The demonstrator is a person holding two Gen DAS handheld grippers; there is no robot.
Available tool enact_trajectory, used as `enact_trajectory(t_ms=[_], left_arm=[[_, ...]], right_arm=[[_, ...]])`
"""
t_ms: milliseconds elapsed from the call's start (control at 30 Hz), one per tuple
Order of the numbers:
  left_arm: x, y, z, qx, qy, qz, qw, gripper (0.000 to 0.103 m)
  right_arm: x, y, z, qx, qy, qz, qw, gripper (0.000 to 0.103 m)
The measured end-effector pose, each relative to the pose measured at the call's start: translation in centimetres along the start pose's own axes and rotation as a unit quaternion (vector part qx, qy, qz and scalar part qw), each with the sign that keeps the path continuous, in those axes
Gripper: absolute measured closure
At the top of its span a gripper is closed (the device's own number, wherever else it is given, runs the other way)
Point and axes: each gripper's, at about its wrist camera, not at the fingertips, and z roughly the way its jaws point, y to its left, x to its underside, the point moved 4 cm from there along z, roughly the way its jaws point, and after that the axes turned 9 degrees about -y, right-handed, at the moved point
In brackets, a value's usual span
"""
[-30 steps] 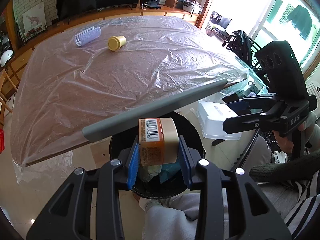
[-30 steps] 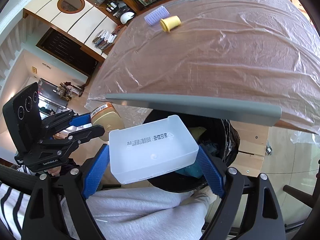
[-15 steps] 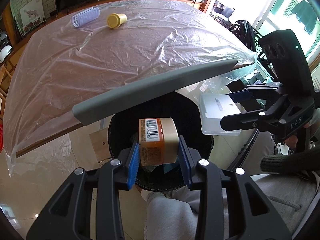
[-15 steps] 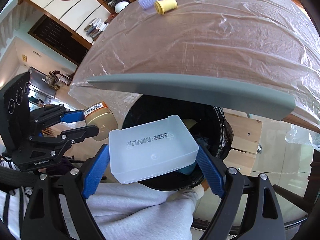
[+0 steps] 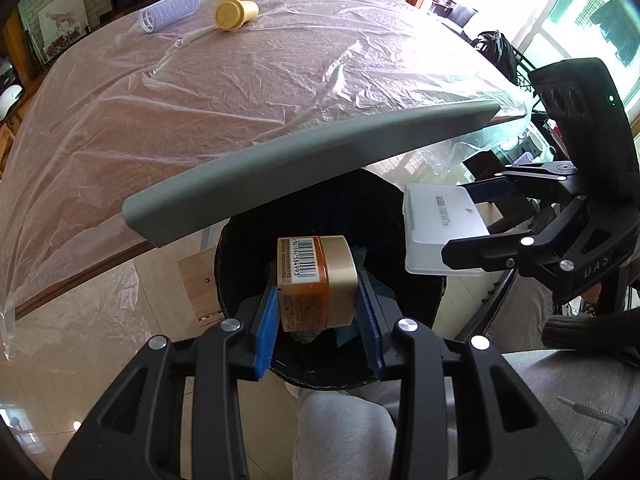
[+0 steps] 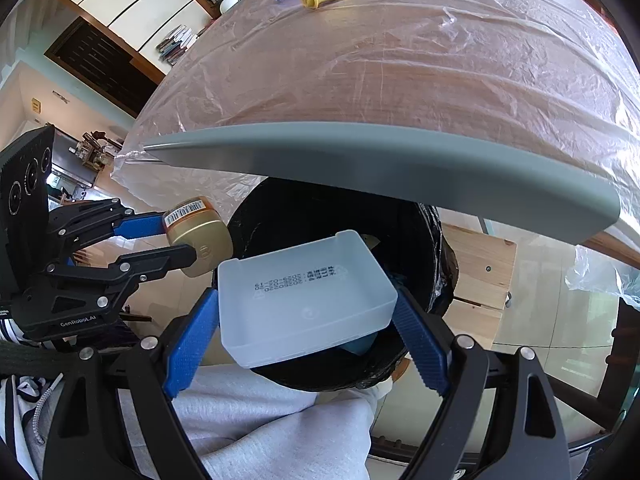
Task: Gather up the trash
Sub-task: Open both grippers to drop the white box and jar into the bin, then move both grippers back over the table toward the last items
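Observation:
My left gripper point(image 5: 318, 312) is shut on an orange jar with a gold lid point(image 5: 316, 280) and holds it above the open black trash bin point(image 5: 240, 248). The jar also shows in the right wrist view point(image 6: 196, 236), at the bin's left rim. My right gripper point(image 6: 306, 320) is shut on a white plastic tray point(image 6: 304, 300) and holds it over the bin point(image 6: 420, 240). The tray shows in the left wrist view point(image 5: 436, 236) at the bin's right rim. The bin holds some trash, mostly hidden.
The table point(image 5: 200, 100) under clear plastic sheeting has a grey edge guard point(image 5: 300, 168) just above the bin. A yellow cup point(image 5: 234, 14) and a lilac ribbed item point(image 5: 168, 10) lie at its far side. My grey-trousered legs point(image 6: 272, 420) are below the grippers.
Both grippers have moved lower and closer over the bin with their loads. More of the bin's opening shows, and the tray has come nearer the jar.

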Motion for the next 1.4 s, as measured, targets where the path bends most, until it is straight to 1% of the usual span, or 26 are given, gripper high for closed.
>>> enact_trajectory(t_ms=[67, 100, 133, 167, 200, 267, 367, 500, 533, 600, 633, 667, 700, 733, 767, 833, 867, 900, 967, 1067, 1167, 1267, 1300, 1400], left_arm=[[-0.2, -0.3, -0.2, 0.015, -0.007, -0.005, 0.9999, 0.063], [-0.3, -0.2, -0.4, 0.015, -0.013, -0.009, 0.9998, 0.048], [-0.4, 0.0, -0.6, 0.016, -0.016, -0.012, 0.9997, 0.042], [-0.6, 0.2, -0.9, 0.017, -0.022, -0.018, 0.9994, 0.039], [-0.7, 0.3, -1.1, 0.018, -0.023, -0.02, 0.9994, 0.039], [-1.0, 0.6, -1.4, 0.018, -0.025, -0.023, 0.9992, 0.039], [-1.4, 1.2, -2.0, 0.018, -0.031, -0.029, 0.9989, 0.039], [-2.5, 1.6, -3.9, 0.021, -0.053, -0.034, 0.9978, 0.037], [-3.0, 1.6, -4.5, 0.019, -0.063, -0.032, 0.9973, 0.034], [-4.7, 2.1, -6.0, 0.009, -0.092, -0.029, 0.9953, 0.026], [-5.4, 2.3, -6.5, 0.003, -0.104, -0.03, 0.9941, 0.019], [-6.4, 2.8, -7.3, -0.01, -0.126, -0.033, 0.9915, 0.013], [-7.6, 3.5, -8.1, -0.027, -0.149, -0.036, 0.9878, 0.01], [-8.4, 4.0, -8.6, -0.037, -0.166, -0.039, 0.9847, 0.006], [-9.6, 4.7, -9.1, -0.054, -0.189, -0.044, 0.9795, 0.003], [-11.9, 6.4, -9.5, -0.092, -0.223, -0.056, 0.969, 0.003], [-12.9, 7.3, -9.4, -0.102, -0.231, -0.059, 0.9659, 0.003], [-13.7, 7.9, -9.2, -0.107, -0.231, -0.058, 0.9654, 0.003], [-16.0, 9.2, -8.1, -0.112, -0.215, -0.04, 0.9694, 0.003], [-18.5, 11.1, -6.0, -0.115, -0.188, -0.022, 0.9751, 0.003], [-20.7, 12.3, -3.6, -0.113, -0.161, 0.002, 0.9806, 0.003], [-22.0, 13.7, -1.5, -0.112, -0.138, 0.016, 0.9839, 0.003], [-22.4, 14.0, -0.8, -0.109, -0.133, 0.018, 0.985, 0.003], [-23.4, 15.2, 1.6, -0.1, -0.113, 0.018, 0.9884, 0.003]], right_arm=[[0.0, 0.2, -0.2, -0.001, -0.007, -0.005, 1.0, 0.017], [-0.1, 0.2, -0.3, 0.005, -0.012, -0.005, 1.0, 0.017], [-0.1, 0.0, -0.6, 0.01, -0.016, -0.002, 1.0, 0.016], [-0.1, -0.1, -0.6, 0.012, -0.018, 0.001, 1.0, 0.015], [-0.2, -0.2, -0.8, 0.013, -0.02, 0.006, 1.0, 0.013], [-0.4, -0.2, -1.4, 0.011, -0.026, 0.008, 1.0, 0.012], [-0.7, 0.3, -2.9, 0.025, -0.045, -0.012, 0.999, 0.012], [-2.1, 1.5, -5.6, 0.053, -0.097, -0.047, 0.993, 0.012], [-2.7, 1.8, -6.3, 0.06, -0.114, -0.055, 0.99, 0.011], [-4.2, 2.6, -8.1, 0.075, -0.159, -0.071, 0.982, 0.007], [-5.1, 3.1, -9.2, 0.082, -0.189, -0.081, 0.975, 0.004], [-6.1, 3.5, -9.9, 0.088, -0.212, -0.088, 0.969, 0.004], [-6.7, 3.8, -10.5, 0.094, -0.23, -0.094, 0.964, 0.004], [-7.6, 4.1, -11.1, 0.102, -0.247, -0.096, 0.959, 0.004], [-8.4, 4.1, -11.4, 0.105, -0.258, -0.097, 0.955, 0.004], [-10.4, 4.4, -11.6, 0.104, -0.279, -0.101, 0.949, 0.004], [-11.3, 4.5, -11.2, 0.103, -0.273, -0.105, 0.951, 0.004], [-12.1, 4.5, -10.6, 0.106, -0.265, -0.106, 0.953, 0.004], [-13.9, 4.5, -9.3, 0.112, -0.254, -0.109, 0.954, 0.004], [-16.6, 4.0, -6.7, 0.091, -0.229, -0.106, 0.963, 0.004], [-18.3, 3.8, -4.5, 0.081, -0.205, -0.109, 0.969, 0.004], [-20.2, 3.1, -1.8, 0.081, -0.178, -0.115, 0.974, 0.004], [-20.1, 2.9, -1.3, 0.082, -0.173, -0.117, 0.975, 0.004], [-21.2, 2.5, 0.6, 0.082, -0.152, -0.123, 0.977, 0.005]])
